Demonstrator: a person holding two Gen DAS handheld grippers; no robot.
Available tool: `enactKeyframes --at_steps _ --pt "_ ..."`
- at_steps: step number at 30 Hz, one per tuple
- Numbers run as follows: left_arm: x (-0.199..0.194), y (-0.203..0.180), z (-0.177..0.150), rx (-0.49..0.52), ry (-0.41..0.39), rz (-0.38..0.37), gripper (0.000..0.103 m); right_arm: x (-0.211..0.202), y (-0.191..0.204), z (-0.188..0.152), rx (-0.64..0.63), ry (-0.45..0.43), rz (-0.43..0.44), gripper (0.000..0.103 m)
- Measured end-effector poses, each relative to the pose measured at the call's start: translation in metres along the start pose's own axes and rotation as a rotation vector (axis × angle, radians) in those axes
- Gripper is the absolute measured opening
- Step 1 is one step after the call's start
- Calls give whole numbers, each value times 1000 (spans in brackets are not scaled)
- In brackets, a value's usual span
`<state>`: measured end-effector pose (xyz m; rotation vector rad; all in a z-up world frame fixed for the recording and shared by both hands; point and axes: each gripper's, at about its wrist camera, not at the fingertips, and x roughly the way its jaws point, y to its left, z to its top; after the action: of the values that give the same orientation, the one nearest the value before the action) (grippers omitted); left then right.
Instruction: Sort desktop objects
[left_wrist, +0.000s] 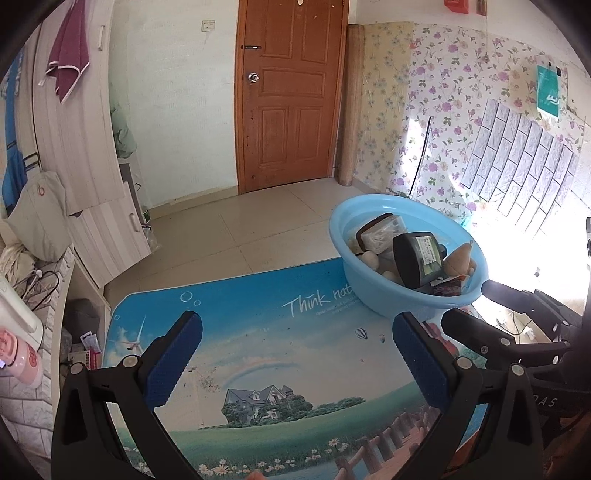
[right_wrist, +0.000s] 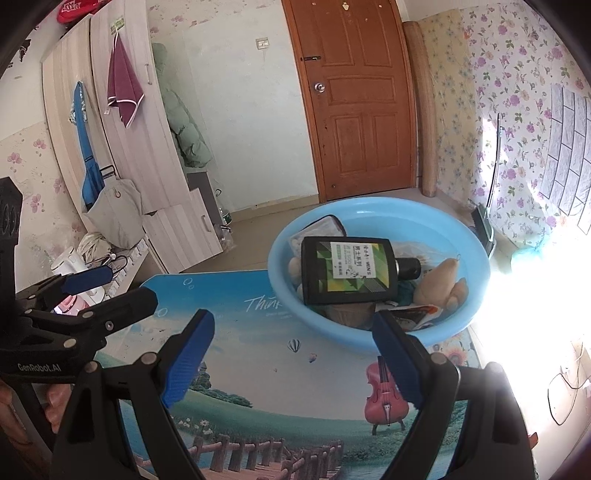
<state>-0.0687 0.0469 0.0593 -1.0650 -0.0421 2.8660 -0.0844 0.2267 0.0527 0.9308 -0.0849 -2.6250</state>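
A light blue basin (left_wrist: 354, 266) (right_wrist: 288, 273) stands at the far right of a picture-printed tabletop (left_wrist: 258, 354) (right_wrist: 280, 376). In it lie a black flat bottle with a green label (left_wrist: 419, 258) (right_wrist: 347, 269), a dark-edged packet (left_wrist: 378, 229) (right_wrist: 325, 225), a tan plush toy (left_wrist: 458, 258) (right_wrist: 443, 284) and a red-and-white sachet (right_wrist: 413, 314). My left gripper (left_wrist: 295, 358) is open and empty above the tabletop, left of the basin. My right gripper (right_wrist: 291, 350) is open and empty just in front of the basin.
The tabletop's far edge drops to a tiled floor (left_wrist: 229, 229). A wooden door (left_wrist: 291, 92) is behind. White cabinets (left_wrist: 74, 122) and a cluttered shelf with cables (left_wrist: 33, 280) stand left. Each gripper shows in the other's view, the right gripper (left_wrist: 517, 321) and the left gripper (right_wrist: 74, 306).
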Motion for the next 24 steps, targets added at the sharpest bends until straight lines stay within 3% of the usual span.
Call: enactKeyframes --at_steps 9,24 --pt "3 15 -6 -45 17 0 103 10 13 -7 -34 42 16 89" --pt "-2 10 -6 -17 4 -28 103 8 7 -8 -11 40 8 89"
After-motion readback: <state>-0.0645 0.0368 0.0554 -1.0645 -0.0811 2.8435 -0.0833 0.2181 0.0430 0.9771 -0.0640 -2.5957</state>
